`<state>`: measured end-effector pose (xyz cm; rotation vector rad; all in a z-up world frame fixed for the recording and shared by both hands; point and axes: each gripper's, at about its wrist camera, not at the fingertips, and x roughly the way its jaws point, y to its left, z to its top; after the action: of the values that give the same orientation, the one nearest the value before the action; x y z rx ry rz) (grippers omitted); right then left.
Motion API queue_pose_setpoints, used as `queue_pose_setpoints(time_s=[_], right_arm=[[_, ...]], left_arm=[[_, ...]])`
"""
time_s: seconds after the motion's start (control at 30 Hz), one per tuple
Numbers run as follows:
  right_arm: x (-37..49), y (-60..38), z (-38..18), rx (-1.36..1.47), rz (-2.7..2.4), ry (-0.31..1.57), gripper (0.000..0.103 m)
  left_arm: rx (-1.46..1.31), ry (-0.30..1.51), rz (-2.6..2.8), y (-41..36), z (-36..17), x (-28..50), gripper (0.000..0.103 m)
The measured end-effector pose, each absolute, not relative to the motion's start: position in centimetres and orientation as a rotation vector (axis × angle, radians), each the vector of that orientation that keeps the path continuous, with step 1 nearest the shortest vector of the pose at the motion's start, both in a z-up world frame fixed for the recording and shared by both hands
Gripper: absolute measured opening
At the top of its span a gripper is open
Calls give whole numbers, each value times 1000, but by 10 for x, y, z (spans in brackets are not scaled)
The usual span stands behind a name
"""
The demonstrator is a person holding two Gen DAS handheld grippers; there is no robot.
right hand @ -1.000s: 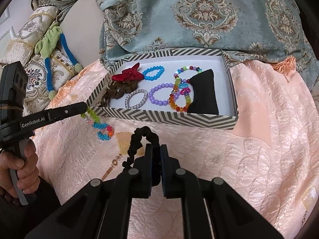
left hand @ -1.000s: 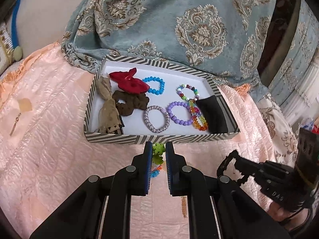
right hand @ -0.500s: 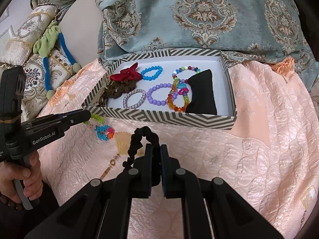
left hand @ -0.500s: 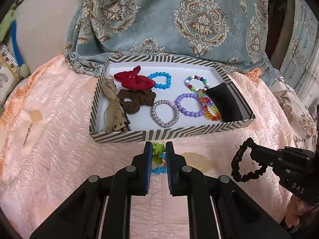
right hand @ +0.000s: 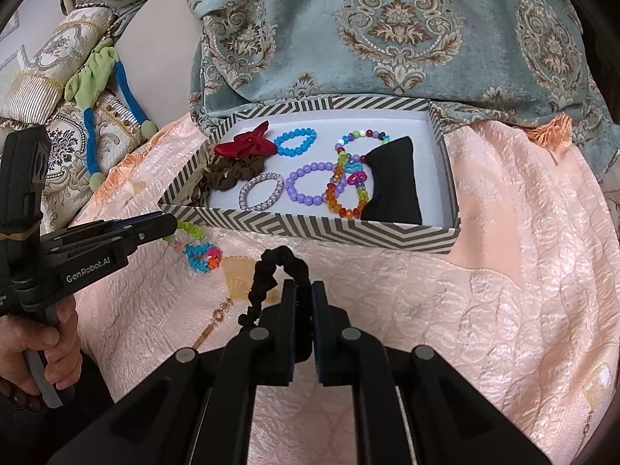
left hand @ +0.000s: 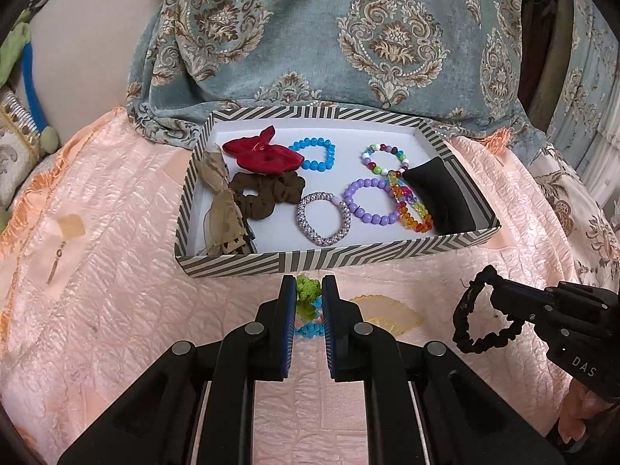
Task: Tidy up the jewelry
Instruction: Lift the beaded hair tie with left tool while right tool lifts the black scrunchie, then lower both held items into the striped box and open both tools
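The left gripper (left hand: 305,290) holds a green-and-blue beaded bracelet (right hand: 199,250) between its fingers, before the striped box (left hand: 333,257). On the right, the right gripper (right hand: 303,290) pinches a black scrunchie (right hand: 267,279) over the pink bedspread (right hand: 503,290).

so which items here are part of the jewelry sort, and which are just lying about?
Job:
- striped box
- colourful beaded bracelet, held by left gripper
- black scrunchie, held by right gripper
- bracelets and scrunchies already boxed, e.g. purple bracelet
- gold earring on the bedspread

Lying about:
- patterned blue blanket
- cushions
- green-and-blue fabric tie
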<state>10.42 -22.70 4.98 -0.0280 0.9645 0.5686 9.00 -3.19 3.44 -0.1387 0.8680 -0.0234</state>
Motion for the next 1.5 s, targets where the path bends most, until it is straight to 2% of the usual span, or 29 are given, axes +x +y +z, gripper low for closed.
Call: queue_pose_setpoints(time_s=[0.47,0.9,1.17,1.5], right_arm=[[105,-228,54,-13,559,951,7],[139,-226,102,13,553,845,7],[214,-213,104,34,483,864,7],[303,-212,55,140,455,969,7]], left_arm=[[-143,858,-33,-33,39,87,0],[-163,760,-106,-47,116,87,0],[-171,735,-97,-49,142,142,0],[-312,775,-144,-57,93,244,0]])
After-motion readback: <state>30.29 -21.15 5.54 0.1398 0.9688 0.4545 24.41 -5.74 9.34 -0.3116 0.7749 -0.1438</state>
